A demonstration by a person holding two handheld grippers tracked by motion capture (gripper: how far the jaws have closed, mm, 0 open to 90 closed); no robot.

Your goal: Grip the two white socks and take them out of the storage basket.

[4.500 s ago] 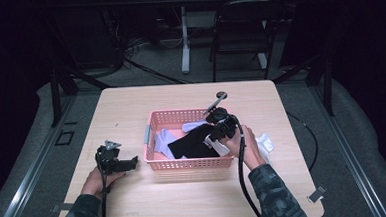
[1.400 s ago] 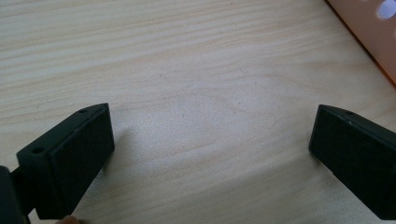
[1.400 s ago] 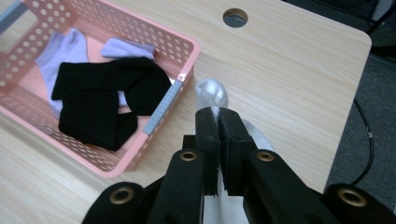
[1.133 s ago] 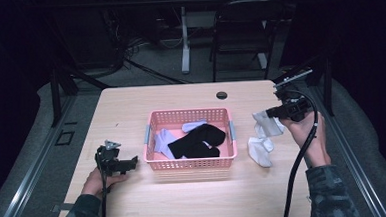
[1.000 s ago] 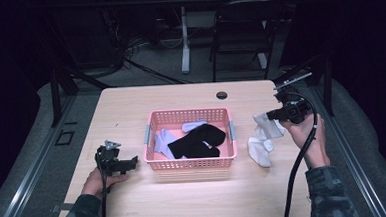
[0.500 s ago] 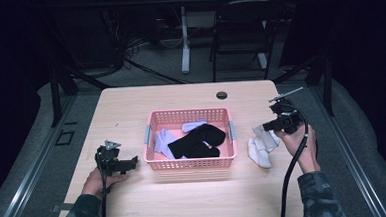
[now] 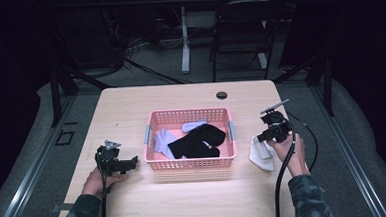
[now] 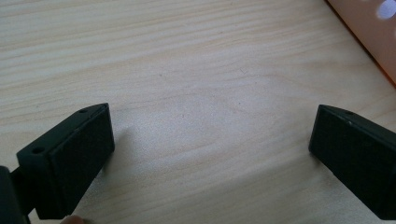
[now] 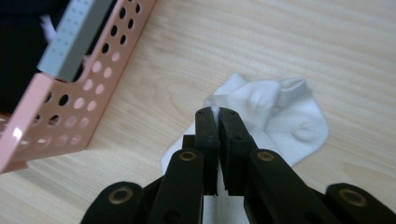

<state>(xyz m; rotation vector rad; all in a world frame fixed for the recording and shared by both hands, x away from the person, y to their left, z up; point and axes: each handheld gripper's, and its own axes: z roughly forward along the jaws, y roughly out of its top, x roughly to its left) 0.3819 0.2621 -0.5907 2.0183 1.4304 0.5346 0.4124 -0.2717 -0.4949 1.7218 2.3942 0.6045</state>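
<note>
The pink basket (image 7: 191,161) sits in the middle of the wooden table (image 7: 145,98) and blocks the way straight across. It holds a black sock (image 7: 197,141) and pale socks (image 7: 163,140), so there is little room inside. A white sock (image 7: 260,156) lies just to the right of the basket. The far side of the table is bare except for a small dark hole (image 7: 222,95). The near edge is bare too. There is bare wood left of the basket, between the wide-apart jaws of the left gripper (image 8: 210,154).
</note>
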